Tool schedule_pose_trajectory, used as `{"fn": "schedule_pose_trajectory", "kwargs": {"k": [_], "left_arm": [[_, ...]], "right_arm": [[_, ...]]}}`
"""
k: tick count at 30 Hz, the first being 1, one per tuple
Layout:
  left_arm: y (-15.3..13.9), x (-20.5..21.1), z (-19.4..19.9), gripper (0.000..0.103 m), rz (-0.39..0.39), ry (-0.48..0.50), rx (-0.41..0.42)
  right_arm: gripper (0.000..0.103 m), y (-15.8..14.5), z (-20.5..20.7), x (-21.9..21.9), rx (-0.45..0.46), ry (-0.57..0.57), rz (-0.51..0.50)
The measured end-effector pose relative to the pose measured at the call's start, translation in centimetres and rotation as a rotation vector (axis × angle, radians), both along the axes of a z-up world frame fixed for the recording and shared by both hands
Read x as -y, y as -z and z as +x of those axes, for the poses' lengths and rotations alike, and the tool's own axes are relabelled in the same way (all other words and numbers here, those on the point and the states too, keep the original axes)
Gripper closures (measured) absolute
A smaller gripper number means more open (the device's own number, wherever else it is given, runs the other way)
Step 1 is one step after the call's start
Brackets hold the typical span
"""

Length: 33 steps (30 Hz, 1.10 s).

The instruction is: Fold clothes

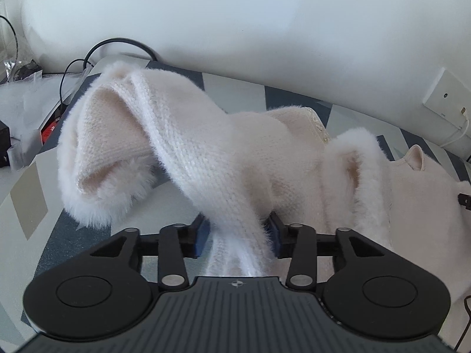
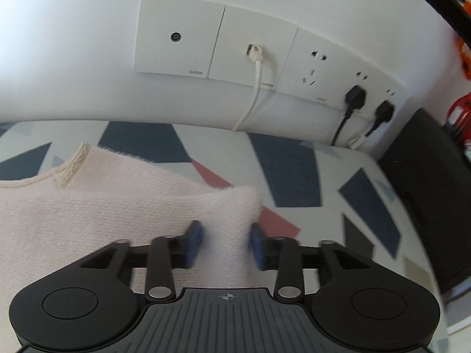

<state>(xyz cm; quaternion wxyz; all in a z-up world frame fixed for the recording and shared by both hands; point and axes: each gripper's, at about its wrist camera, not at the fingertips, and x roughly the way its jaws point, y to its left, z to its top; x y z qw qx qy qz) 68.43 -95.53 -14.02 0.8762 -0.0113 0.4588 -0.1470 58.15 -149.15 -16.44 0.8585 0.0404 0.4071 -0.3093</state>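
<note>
On the patterned table (image 1: 35,200), the fluffy sweater (image 1: 235,158) is lying bunched, one band running between the left gripper (image 1: 238,232)'s parted jaws, seemingly being released. Nearer the wall sockets (image 2: 256,56), the right gripper (image 2: 225,244) is standing apart around a raised sweater fold, likely letting go.

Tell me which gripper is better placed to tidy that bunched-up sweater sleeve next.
Probably the left gripper: the fuzzy sleeve runs between its open jaws. The right gripper straddles a sweater corner, no sleeve in view.
</note>
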Motion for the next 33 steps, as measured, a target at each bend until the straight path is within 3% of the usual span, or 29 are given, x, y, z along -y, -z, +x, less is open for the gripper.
{"fn": "schedule_pose_trajectory", "kwargs": {"k": [1, 2, 5, 9, 13, 16, 19, 22, 27, 33], "left_arm": [[0.0, -0.2, 0.2, 0.043, -0.006, -0.003, -0.011], [0.0, -0.3, 0.4, 0.041, -0.015, 0.001, -0.021], [-0.3, -1.1, 0.4, 0.028, -0.022, 0.004, -0.072], [-0.9, -2.8, -0.9, 0.022, -0.053, 0.024, -0.103], [-1.5, -4.1, -3.1, 0.011, -0.024, 0.096, -0.091], [-1.6, -4.6, -4.7, 0.007, 0.029, 0.177, -0.077], [-1.5, -5.0, -6.4, 0.006, 0.076, 0.224, -0.065], [-1.1, -5.3, -7.7, 0.005, 0.097, 0.242, -0.069], [-0.4, -5.7, -8.2, 0.004, 0.065, 0.227, -0.113], [0.0, -6.0, -8.3, 0.004, 0.064, 0.215, -0.112]], "right_arm": [[0.021, -0.3, -0.5, -0.2, 0.020, 0.010, 0.007], [0.016, -0.8, -1.3, -0.3, 0.066, 0.022, 0.031], [0.010, -2.1, -3.8, -1.4, 0.157, 0.049, 0.086], [0.001, -2.6, -7.0, -4.1, 0.180, 0.057, 0.099], [0.001, -2.5, -10.1, -6.9, 0.186, 0.138, 0.123], [0.001, -2.5, -12.7, -9.4, 0.225, 0.202, 0.196], [0.001, -2.2, -14.7, -11.7, 0.203, 0.220, 0.226], [0.001, -1.7, -15.9, -13.7, 0.135, 0.194, 0.213], [0.001, -0.9, -16.5, -15.7, 0.040, 0.151, 0.169], [0.001, 0.5, -15.2, -16.7, -0.016, 0.119, 0.143]]}}
